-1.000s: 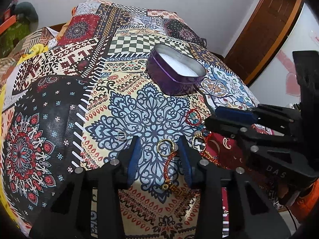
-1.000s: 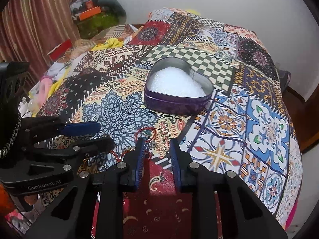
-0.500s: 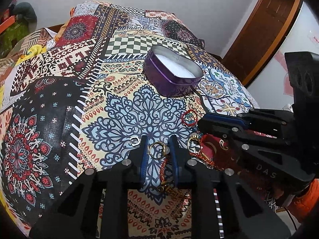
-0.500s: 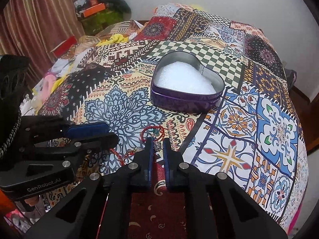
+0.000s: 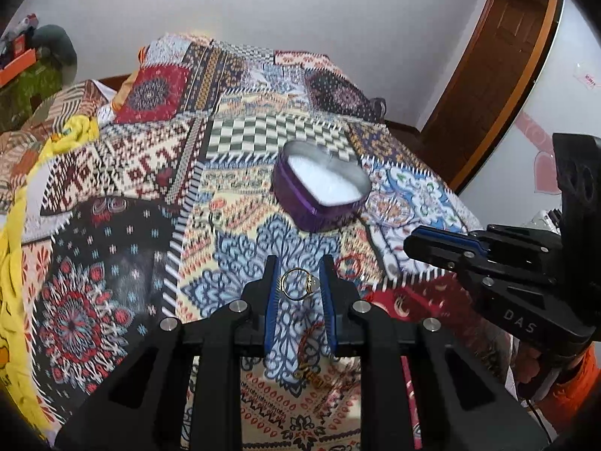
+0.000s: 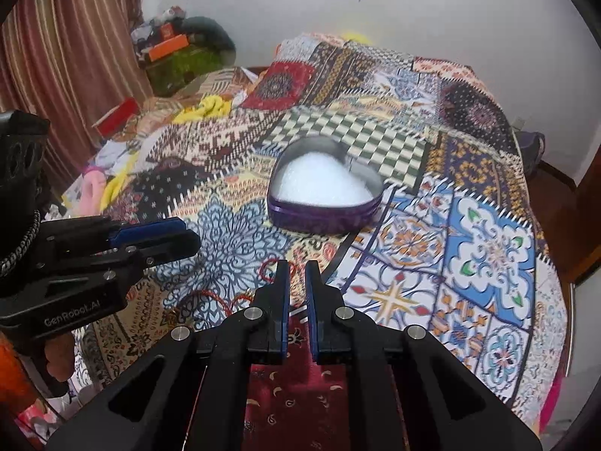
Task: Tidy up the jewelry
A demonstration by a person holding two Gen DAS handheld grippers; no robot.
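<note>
My left gripper (image 5: 299,267) is shut on a gold ring (image 5: 298,283) with a pale stone and holds it above the patterned bedspread. A purple heart-shaped tin (image 5: 320,188) with white filling stands ahead of it and also shows in the right wrist view (image 6: 323,189). My right gripper (image 6: 296,268) is nearly shut with a narrow gap and nothing visible between its fingers. It hovers over a red bead bracelet (image 6: 267,268). The same bracelet (image 5: 347,266) lies right of the left gripper. A red and gold chain (image 5: 310,353) lies on the cloth below the left fingers.
The patchwork bedspread (image 6: 469,225) covers the whole bed. A red cloth (image 6: 300,394) lies under the right gripper. A wooden door (image 5: 499,67) is at the right. Clutter and a curtain (image 6: 64,56) are at the left. The other gripper shows in each view.
My left gripper has lifted off the bedspread with the gold ring clamped in it. My right gripper has also risen and stays almost shut. The tin has not moved.
</note>
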